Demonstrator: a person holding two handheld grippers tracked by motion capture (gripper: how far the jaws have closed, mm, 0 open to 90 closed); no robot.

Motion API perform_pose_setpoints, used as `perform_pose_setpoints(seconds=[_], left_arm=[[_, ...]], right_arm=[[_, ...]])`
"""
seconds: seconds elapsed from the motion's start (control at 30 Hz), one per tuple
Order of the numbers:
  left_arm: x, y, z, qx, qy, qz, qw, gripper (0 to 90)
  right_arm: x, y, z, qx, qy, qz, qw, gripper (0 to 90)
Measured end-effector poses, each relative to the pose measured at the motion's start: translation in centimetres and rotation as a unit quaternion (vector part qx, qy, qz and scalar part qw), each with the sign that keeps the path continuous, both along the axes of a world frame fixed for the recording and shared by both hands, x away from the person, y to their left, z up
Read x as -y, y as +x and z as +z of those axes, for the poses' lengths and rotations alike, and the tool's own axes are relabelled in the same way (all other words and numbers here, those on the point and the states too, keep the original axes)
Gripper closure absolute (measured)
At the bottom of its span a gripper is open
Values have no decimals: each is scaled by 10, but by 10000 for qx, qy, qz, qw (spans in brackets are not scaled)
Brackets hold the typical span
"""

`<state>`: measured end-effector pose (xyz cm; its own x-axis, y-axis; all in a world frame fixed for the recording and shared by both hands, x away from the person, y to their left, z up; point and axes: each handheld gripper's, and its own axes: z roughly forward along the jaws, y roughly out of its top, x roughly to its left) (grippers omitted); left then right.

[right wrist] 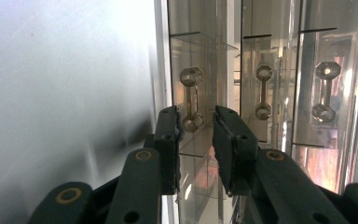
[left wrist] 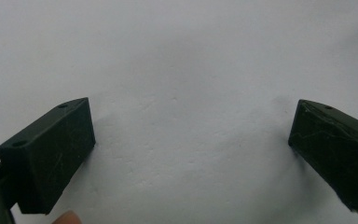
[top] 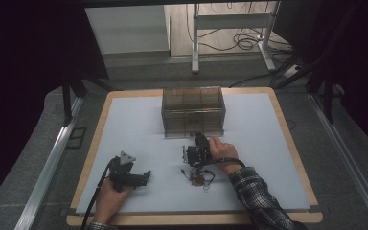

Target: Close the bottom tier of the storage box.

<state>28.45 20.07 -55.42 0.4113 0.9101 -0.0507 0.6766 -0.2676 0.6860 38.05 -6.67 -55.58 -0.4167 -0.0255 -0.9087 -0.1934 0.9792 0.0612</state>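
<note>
2 claws here: right claw (right wrist: 196, 122) sits narrowly parted around a drawer handle (right wrist: 191, 99), not pinching, at the clear drawer box (top: 193, 111) near the surface's far edge. Drawer looks shut, pulling remains. Left claw (left wrist: 191, 140) gapes empty.

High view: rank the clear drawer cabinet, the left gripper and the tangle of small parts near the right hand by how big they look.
1. Clear drawer cabinet, plainly largest.
2. Left gripper, much smaller; it sits nearer the camera, which flatters it.
3. Tangle of small parts, smallest, though not far below the gripper.
</note>
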Motion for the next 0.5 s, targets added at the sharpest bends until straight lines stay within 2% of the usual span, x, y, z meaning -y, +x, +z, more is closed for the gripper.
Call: perform_pose_setpoints(seconds=[0.03,0.23,0.5], left_arm=[[0,0,0,-1,1,-1,10000,5],[0,0,0,0,3,-1,10000,5],[0,0,0,-1,4,-2,10000,5]], right_arm=[[0,0,1,37,-6,-4,10000,689],[2,1,7,-226,117,29,9997,658],[6,2,18,-458,241,35,9987,641]])
